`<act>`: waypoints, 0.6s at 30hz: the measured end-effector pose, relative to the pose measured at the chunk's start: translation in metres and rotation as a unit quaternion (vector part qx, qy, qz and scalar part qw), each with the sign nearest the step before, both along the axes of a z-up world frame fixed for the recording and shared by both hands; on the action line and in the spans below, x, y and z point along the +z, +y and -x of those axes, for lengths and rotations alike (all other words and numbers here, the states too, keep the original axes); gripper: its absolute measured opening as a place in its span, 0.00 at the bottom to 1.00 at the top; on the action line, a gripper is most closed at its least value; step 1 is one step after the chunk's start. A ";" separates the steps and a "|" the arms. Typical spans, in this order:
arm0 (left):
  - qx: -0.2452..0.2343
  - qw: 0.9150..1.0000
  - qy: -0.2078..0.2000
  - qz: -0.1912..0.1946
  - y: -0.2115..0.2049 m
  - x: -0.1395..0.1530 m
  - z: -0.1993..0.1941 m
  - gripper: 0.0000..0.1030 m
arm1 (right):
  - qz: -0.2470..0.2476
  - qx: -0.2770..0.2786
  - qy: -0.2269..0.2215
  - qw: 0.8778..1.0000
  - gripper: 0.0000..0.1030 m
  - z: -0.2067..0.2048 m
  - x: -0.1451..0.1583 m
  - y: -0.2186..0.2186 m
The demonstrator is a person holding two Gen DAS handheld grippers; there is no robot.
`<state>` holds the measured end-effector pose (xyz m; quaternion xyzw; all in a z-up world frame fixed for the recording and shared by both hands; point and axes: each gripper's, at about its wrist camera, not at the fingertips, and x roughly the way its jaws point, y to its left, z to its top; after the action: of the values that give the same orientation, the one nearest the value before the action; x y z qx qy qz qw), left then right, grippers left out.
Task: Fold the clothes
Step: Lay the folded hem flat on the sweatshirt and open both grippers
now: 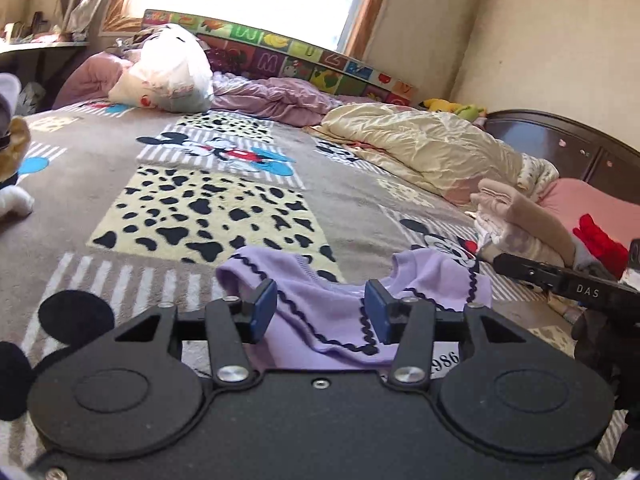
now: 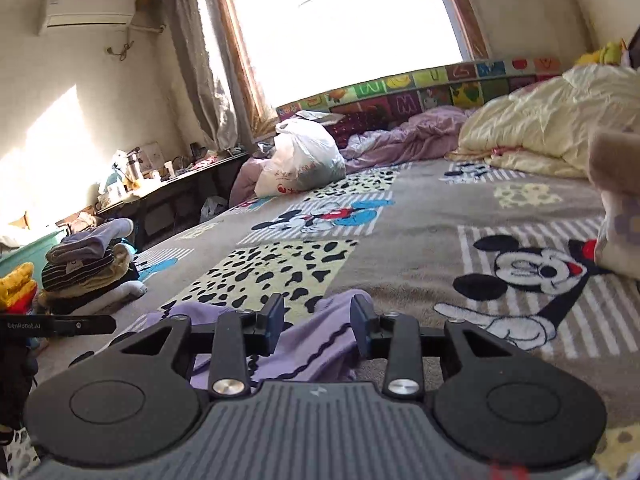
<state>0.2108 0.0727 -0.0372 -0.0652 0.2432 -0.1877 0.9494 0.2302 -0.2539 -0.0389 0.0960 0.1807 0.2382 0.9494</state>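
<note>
We record a bed [image 1: 100, 152] that fills both views, covered by a grey cartoon-mouse blanket [image 2: 420, 216] with spotted yellow patches. A bright window [image 2: 340, 20] with a brown frame sits behind it, a grey curtain [image 2: 200, 60] at its left edge, and an air conditioner [image 2: 86, 10] high on the wall. An alphabet play mat [image 1: 280, 52] stands on edge along the far side of the bed. A cream quilt [image 1: 420, 148] lies crumpled at the right, a lilac quilt [image 1: 272, 96] beside it, and a white plastic bag [image 2: 300, 160] near the far edge. In the right wrist view a cluttered surface [image 2: 168, 184] runs under the window, and a stack of folded clothes [image 2: 88, 264] rests at the bed's left edge. A second pile of pale folded clothes [image 1: 516, 224] lies at the right.

The lilac garment [image 1: 320, 312], trimmed with dark wavy braid, lies rumpled on the blanket at the near edge, directly under both tools.

The left claw [image 1: 321, 310] points forward and slightly down; we see its blue pads parted, fabric lying between them but not pinched. The right claw [image 2: 318, 326] is posed alike, pads apart, a fold of the garment rising between them untouched. Each tool's black body shows at the other view's edge.
</note>
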 end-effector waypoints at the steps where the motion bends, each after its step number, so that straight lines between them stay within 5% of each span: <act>1: -0.019 0.999 -0.005 -0.031 -0.014 -0.002 0.000 0.49 | 0.016 0.022 -0.006 1.000 0.37 0.004 0.002 0.010; 4: -0.070 0.981 0.005 -0.179 -0.061 -0.047 -0.004 0.50 | 0.088 0.058 0.022 0.994 0.45 0.001 -0.023 0.040; 5: -0.070 0.976 -0.021 -0.205 -0.067 -0.063 0.000 0.50 | 0.109 0.063 0.038 0.991 0.46 -0.004 -0.044 0.045; 8: -0.067 0.980 -0.016 -0.188 -0.061 -0.061 -0.005 0.51 | 0.106 0.066 0.038 0.991 0.48 -0.003 -0.069 0.044; 10: -0.065 0.978 -0.030 -0.198 -0.062 -0.052 0.002 0.49 | 0.127 0.072 0.043 0.988 0.48 -0.005 -0.058 0.047; 12: -0.058 0.983 -0.052 -0.168 -0.050 -0.035 0.026 0.49 | 0.130 0.070 0.039 0.988 0.46 0.002 -0.047 0.047; 15: -0.047 0.987 -0.061 -0.138 -0.039 -0.030 0.056 0.49 | 0.120 0.050 -0.011 0.991 0.46 0.034 -0.023 0.038; 18: -0.036 0.980 -0.024 -0.194 -0.052 -0.063 0.050 0.49 | 0.133 0.064 -0.023 0.989 0.46 0.056 -0.028 0.048</act>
<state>0.1607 0.0208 -0.0998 0.1333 0.2541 -0.1725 0.9423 0.1738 -0.2063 -0.0670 -0.0479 0.1950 0.2741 0.9405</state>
